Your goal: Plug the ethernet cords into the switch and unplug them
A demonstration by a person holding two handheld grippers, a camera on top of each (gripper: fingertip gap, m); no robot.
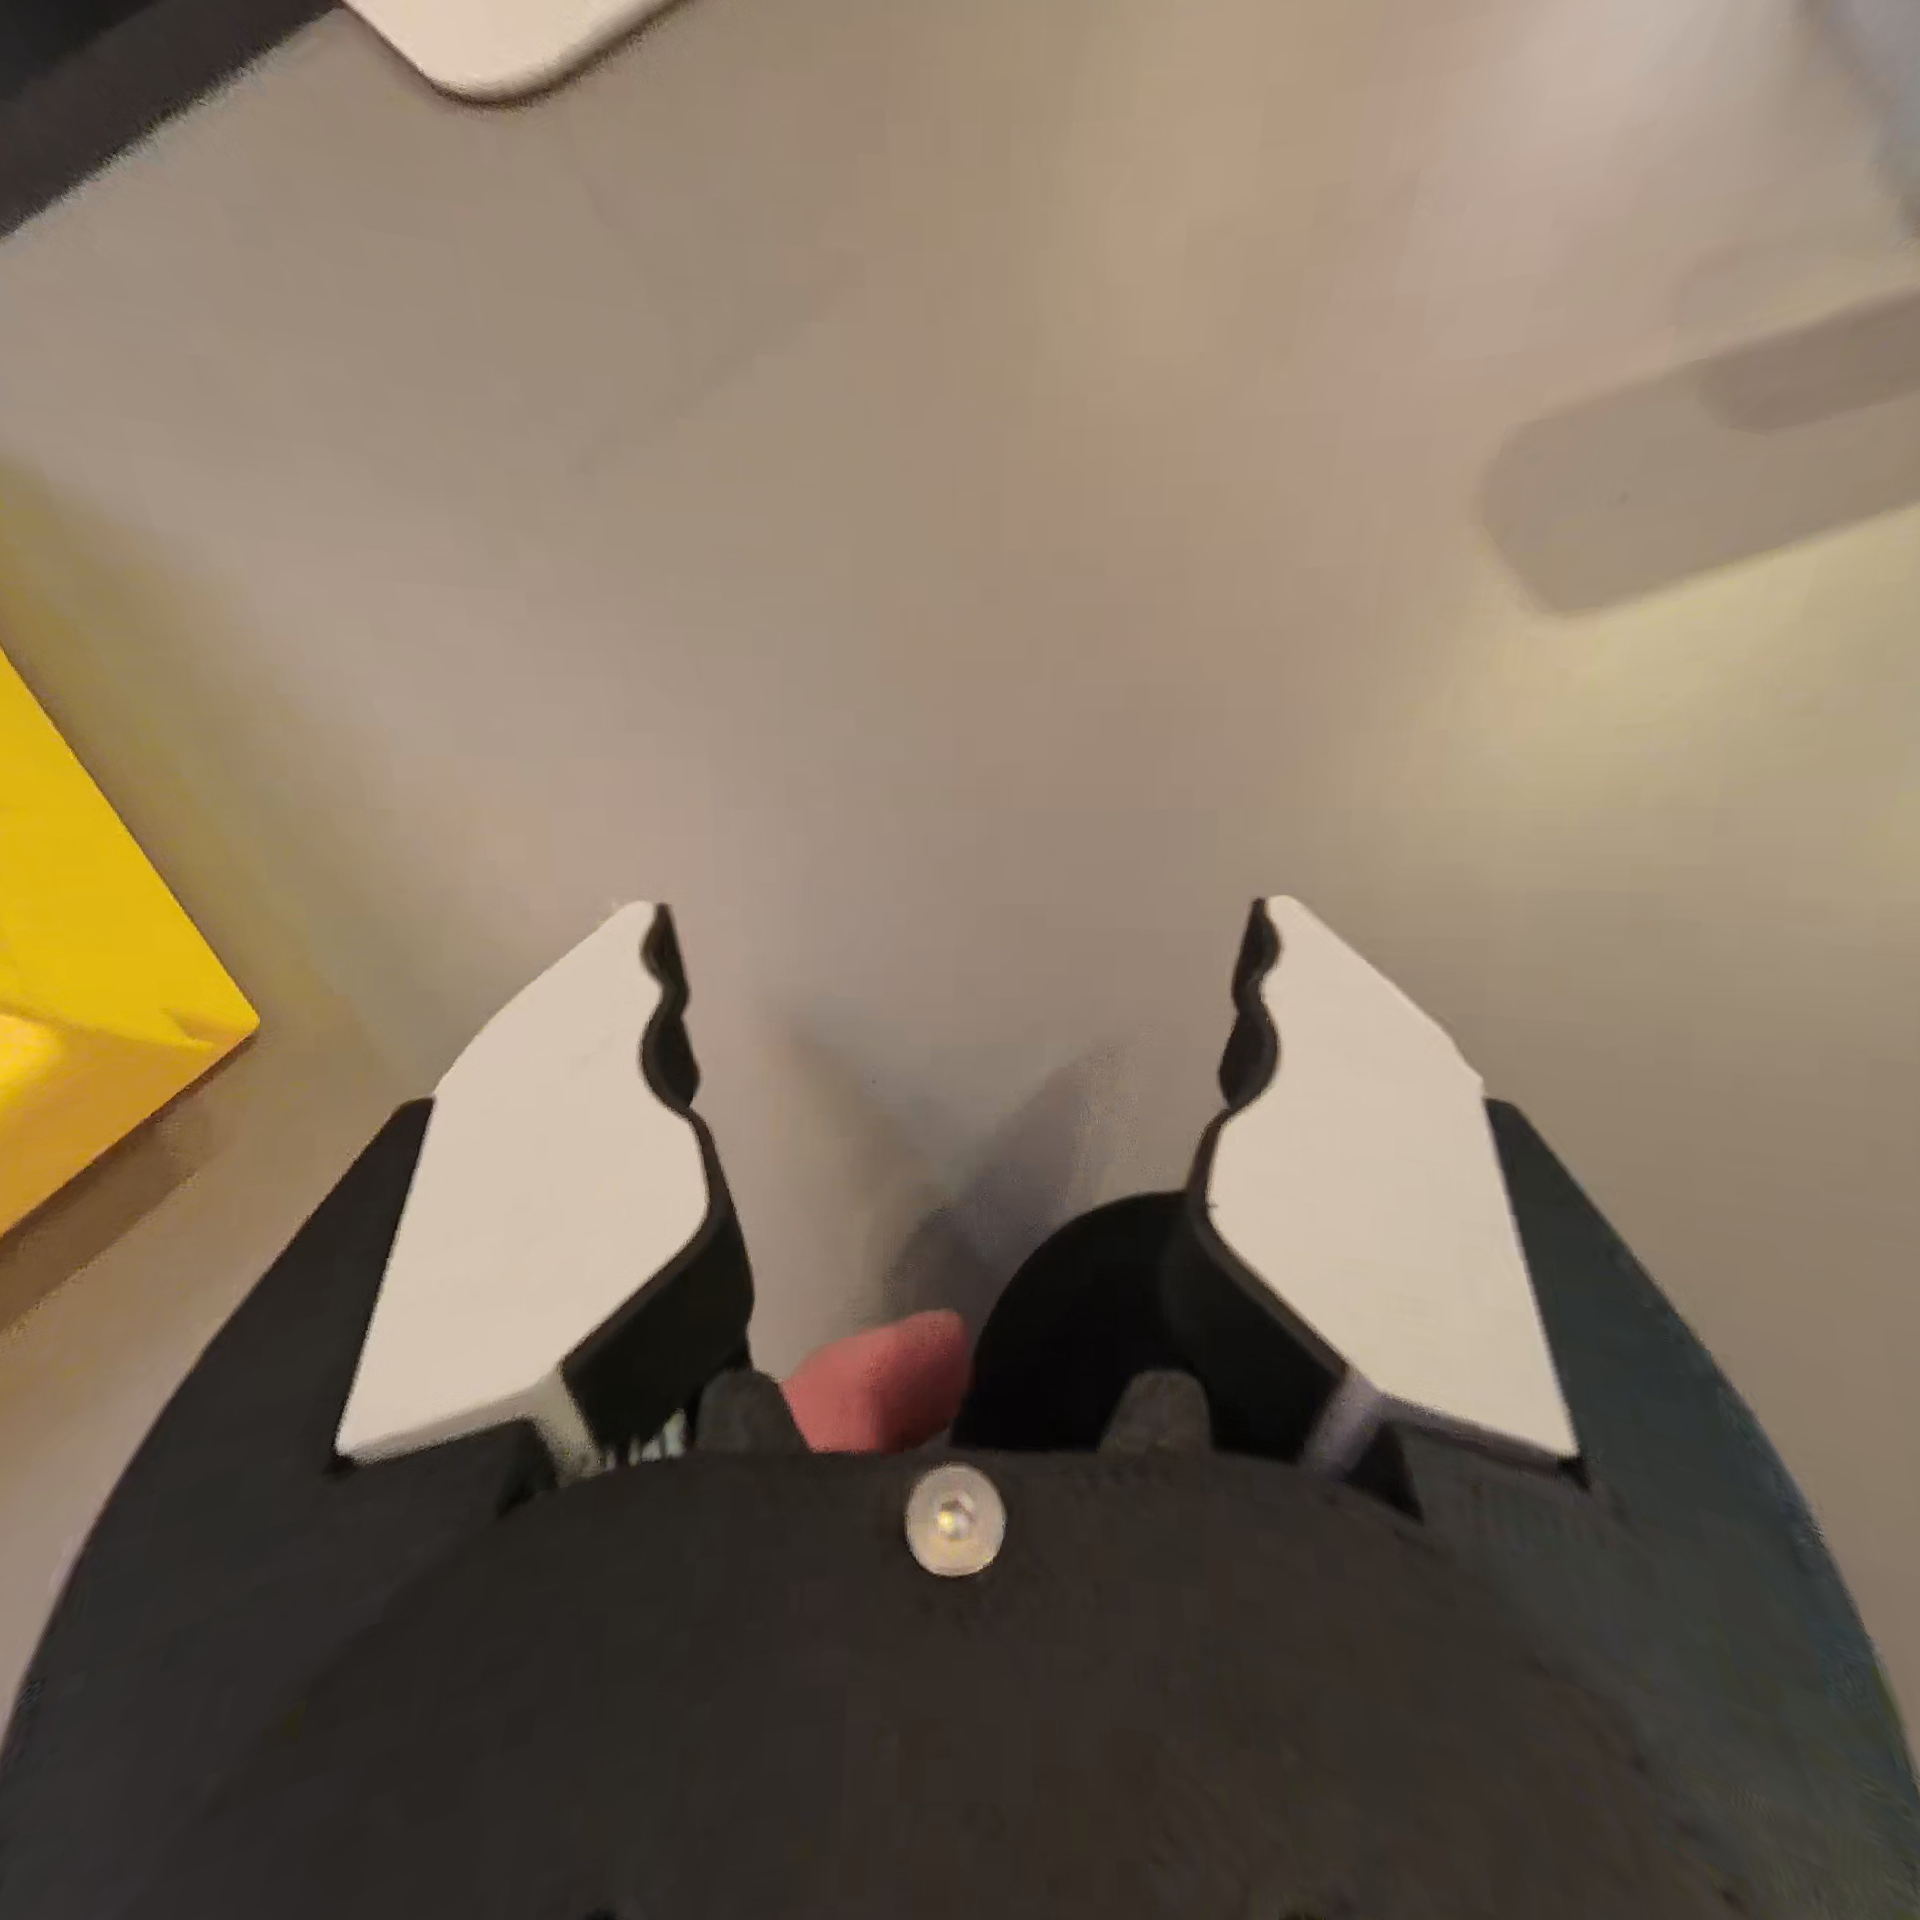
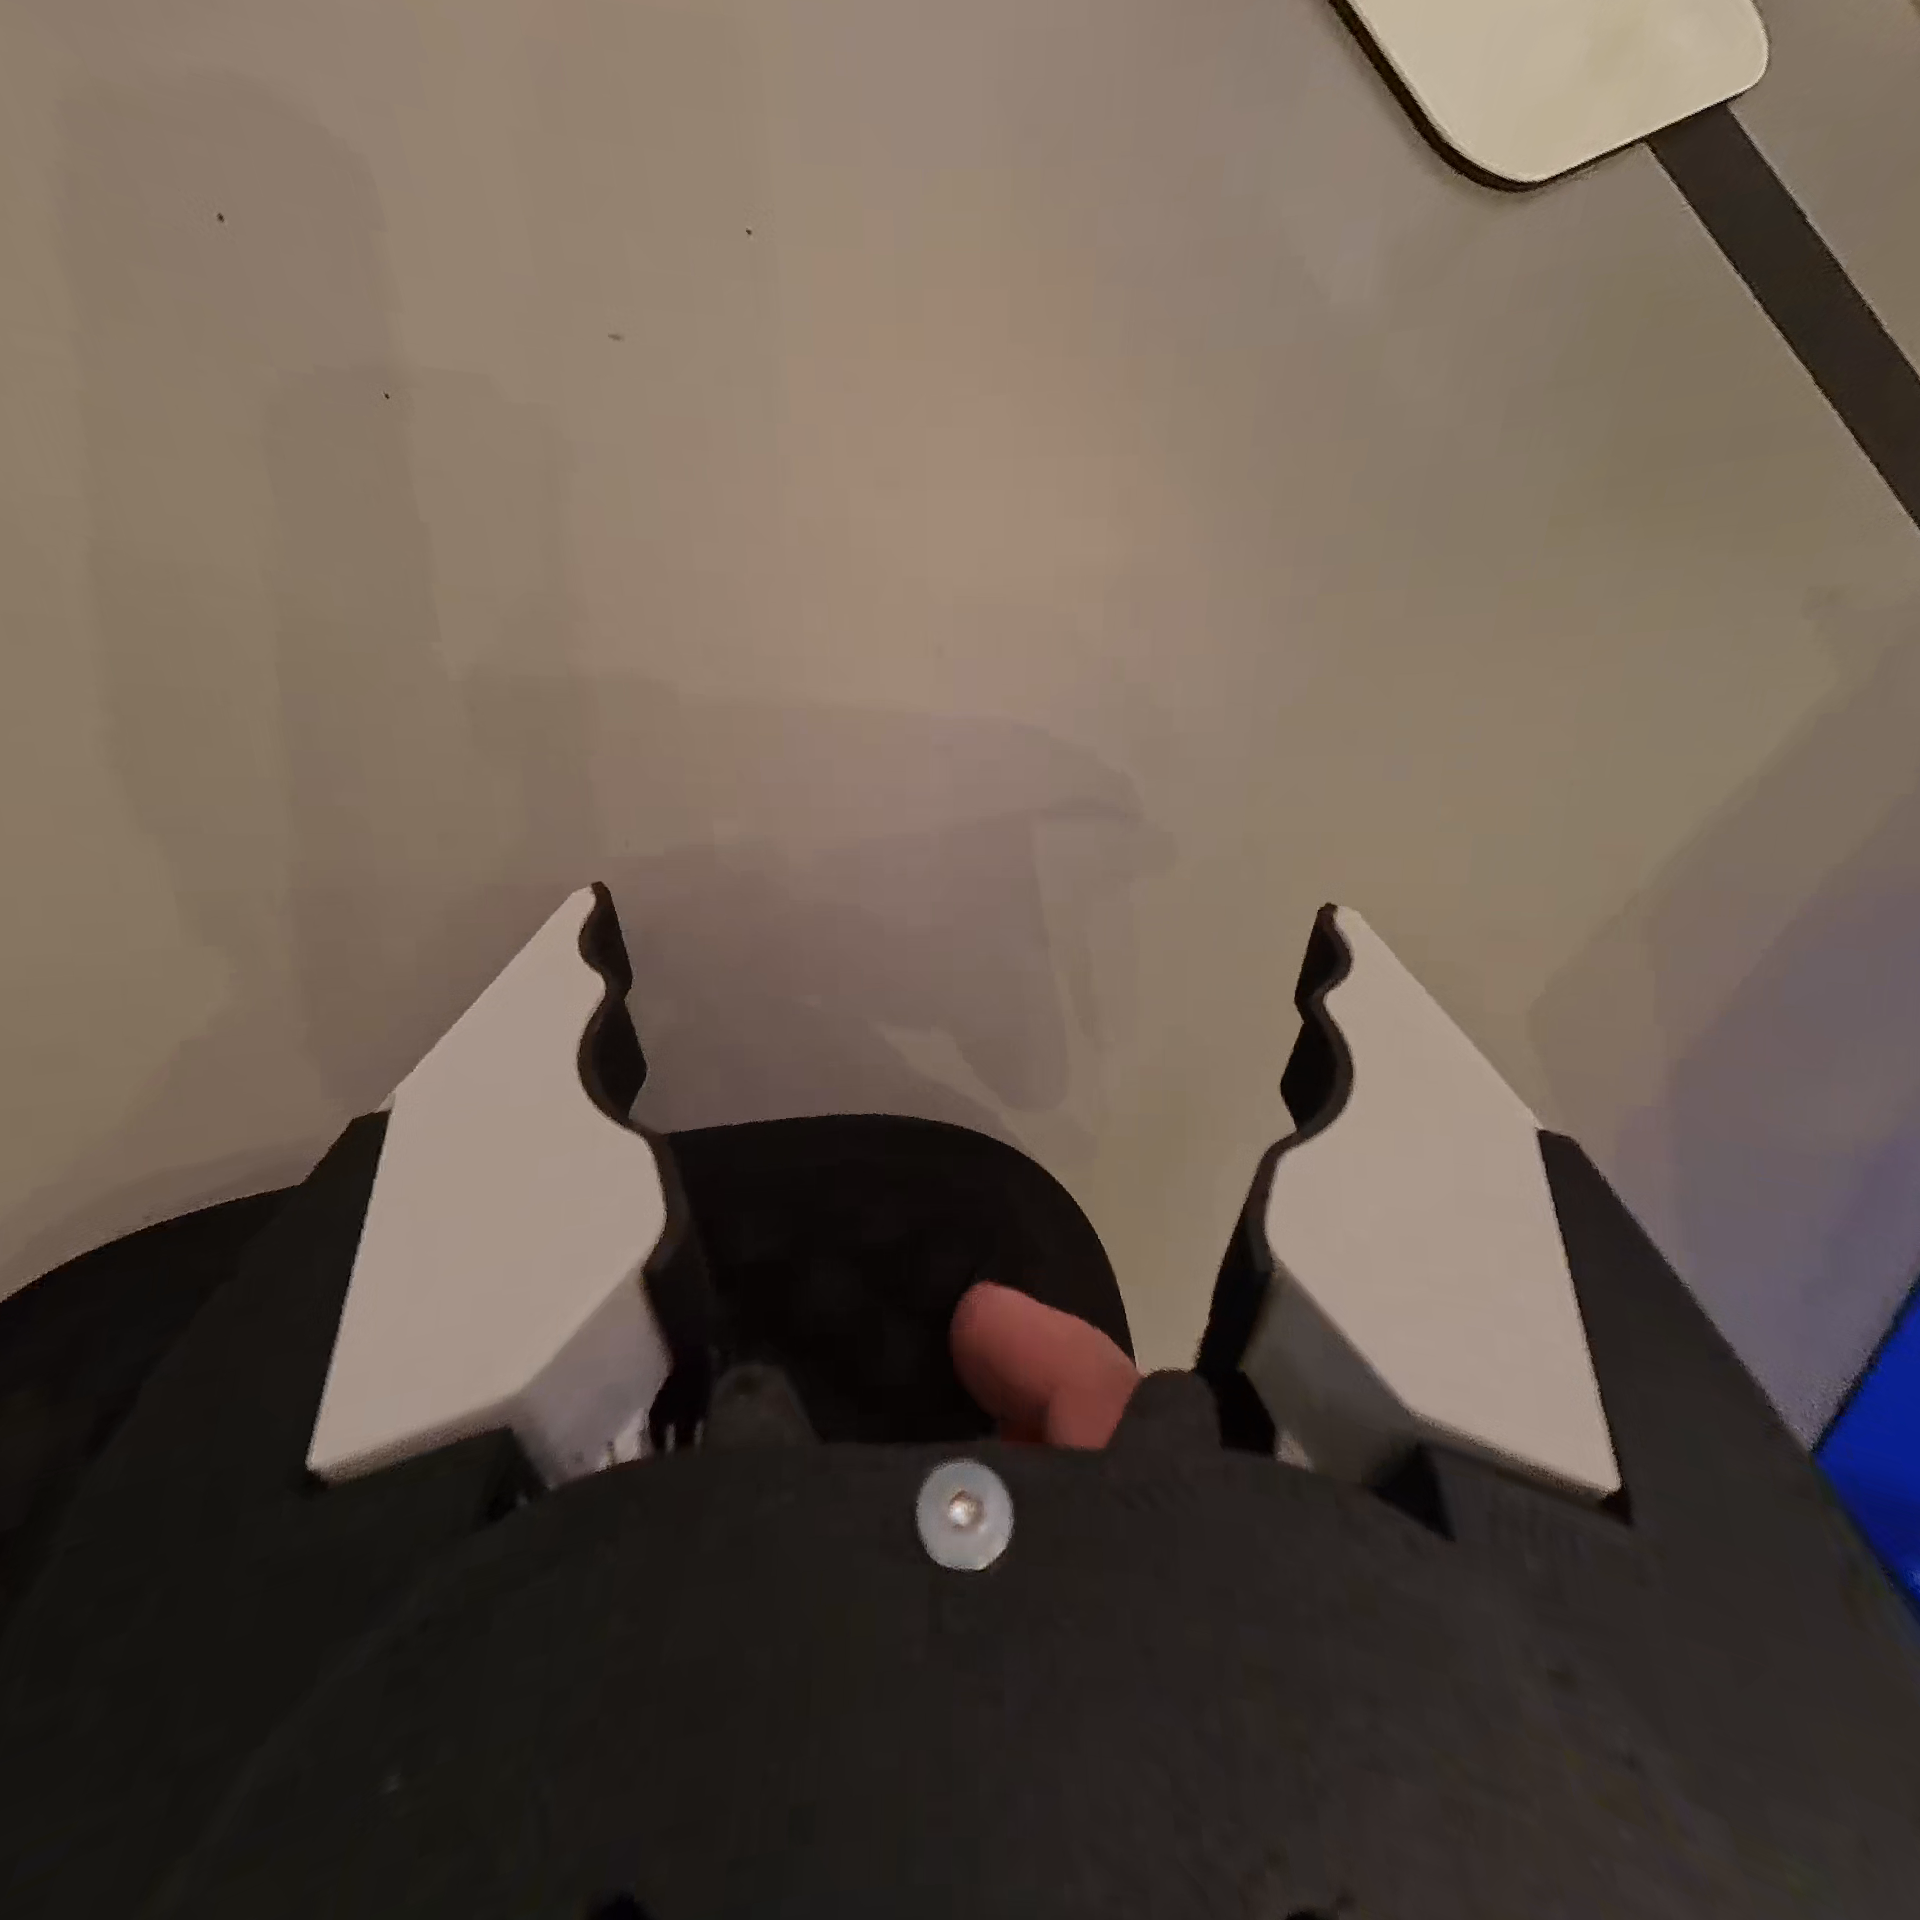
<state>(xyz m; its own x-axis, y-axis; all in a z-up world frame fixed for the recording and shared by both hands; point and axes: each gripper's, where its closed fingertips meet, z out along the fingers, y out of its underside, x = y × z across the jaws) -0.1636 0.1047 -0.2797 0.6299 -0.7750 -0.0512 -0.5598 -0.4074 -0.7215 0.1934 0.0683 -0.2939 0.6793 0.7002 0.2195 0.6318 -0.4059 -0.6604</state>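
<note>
Both ur grippers, left gripper (image 1: 961, 914) n right gripper (image 2: 961, 904), hang spread apart, empty, over bare grey table (image 1: 935, 520). No switch or cords in view, so reaching blind prob bumps the yellow box (image 1: 94, 987).

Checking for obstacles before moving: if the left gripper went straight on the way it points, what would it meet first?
Probably just the bare grey table. The left gripper is open and empty; the yellow box lies off to the side.
</note>
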